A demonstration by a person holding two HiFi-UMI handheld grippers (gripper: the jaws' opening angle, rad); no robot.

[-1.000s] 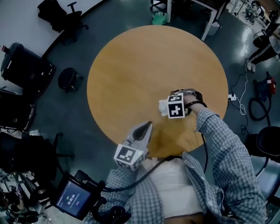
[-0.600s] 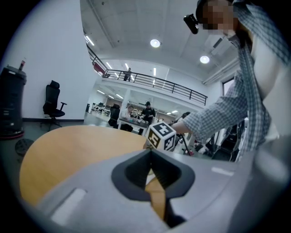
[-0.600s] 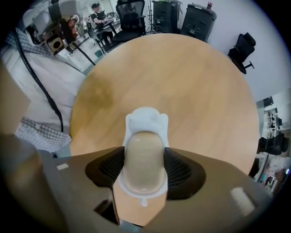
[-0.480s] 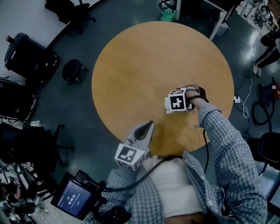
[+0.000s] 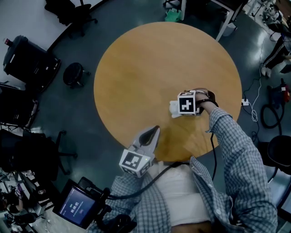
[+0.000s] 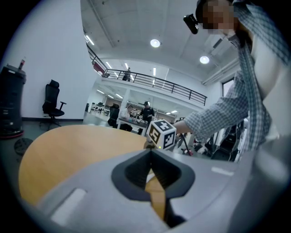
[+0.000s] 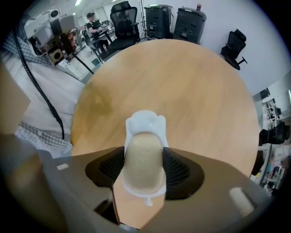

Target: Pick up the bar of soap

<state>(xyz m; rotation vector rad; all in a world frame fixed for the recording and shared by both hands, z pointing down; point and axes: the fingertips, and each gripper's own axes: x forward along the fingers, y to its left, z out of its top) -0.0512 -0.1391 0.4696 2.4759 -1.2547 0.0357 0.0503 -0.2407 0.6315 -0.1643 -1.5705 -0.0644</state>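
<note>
A tan oval bar of soap lies in a white holder, and my right gripper is shut on the soap from both sides. In the head view the white holder sticks out left of the right gripper over the round wooden table, right of centre. Whether the soap touches the tabletop I cannot tell. My left gripper is shut and holds nothing, at the table's near edge; its left gripper view looks across the table toward the right gripper's marker cube.
Black office chairs and black cases stand on the grey floor to the left. A stool is near the table's left edge. Table legs and cables lie at the right.
My right gripper with the soap has shifted slightly right and away from me. The left gripper has stayed where it was.
</note>
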